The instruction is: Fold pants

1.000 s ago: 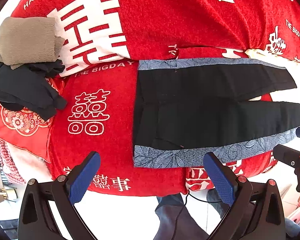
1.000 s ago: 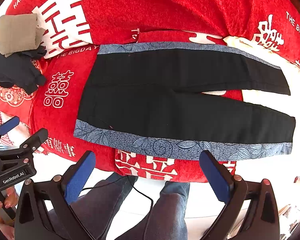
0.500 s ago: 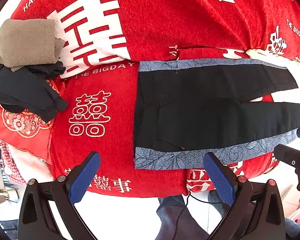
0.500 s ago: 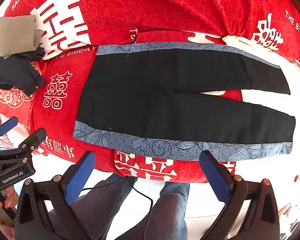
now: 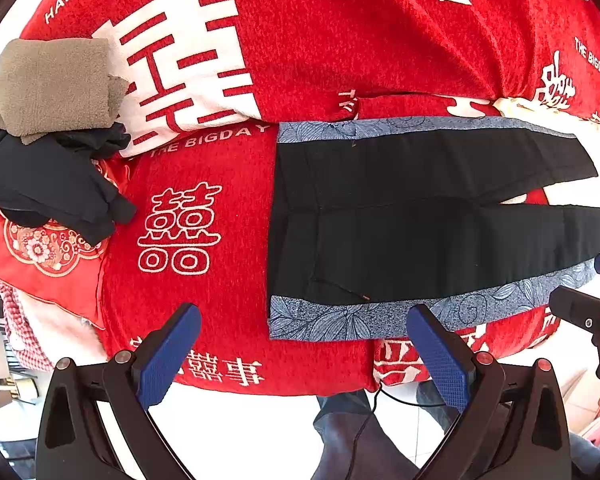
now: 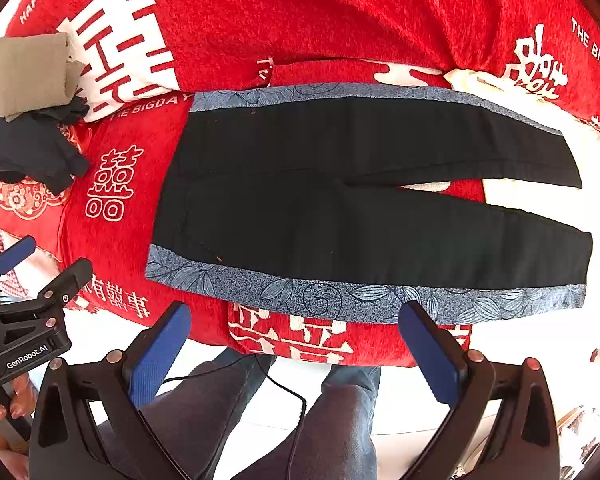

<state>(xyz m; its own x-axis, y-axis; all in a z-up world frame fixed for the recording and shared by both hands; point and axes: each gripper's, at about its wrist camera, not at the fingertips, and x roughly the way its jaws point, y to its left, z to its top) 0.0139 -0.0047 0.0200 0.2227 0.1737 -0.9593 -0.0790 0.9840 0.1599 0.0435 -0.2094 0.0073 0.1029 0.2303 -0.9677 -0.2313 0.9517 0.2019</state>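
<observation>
Pants [image 6: 364, 208] lying flat and unfolded on red blanket [image 6: 300, 20], black with a blue leaf-patterned stripe [image 6: 340, 292] running along each outer side. Waistband pointing toward the left edge of the blanket, both legs stretching toward the right edge, a narrow gap opening between them near the hems. Near leg reaching almost to the front edge of the blanket, its patterned stripe hanging just above that edge.

Left gripper [image 5: 304, 356] hovering over the front edge, opened wide and holding nothing. Its blue pads [image 5: 168, 356] standing well apart: one over bare red blanket to the left of the waistband, the other just below the patterned stripe near the front waist corner [image 5: 284, 324]. Not touching the fabric, as far as can be told.

Right gripper [image 6: 296, 358] also spread wide and gripping nothing, hanging in front of the front edge, near the middle of the near leg. One pad [image 6: 432, 356] sitting just under the stripe, toward the hem end; the other pad below the waist side. Pants lying just ahead of both grippers, between the pads in each wrist view.

Lying at the far left corner of the blanket: folded tan towel [image 5: 52, 84], resting on top of dark crumpled garment [image 5: 52, 188], well apart from the pants. Showing below the front edge in both views: legs in grey trousers [image 6: 340, 420] and a thin black cable [image 6: 284, 392].
</observation>
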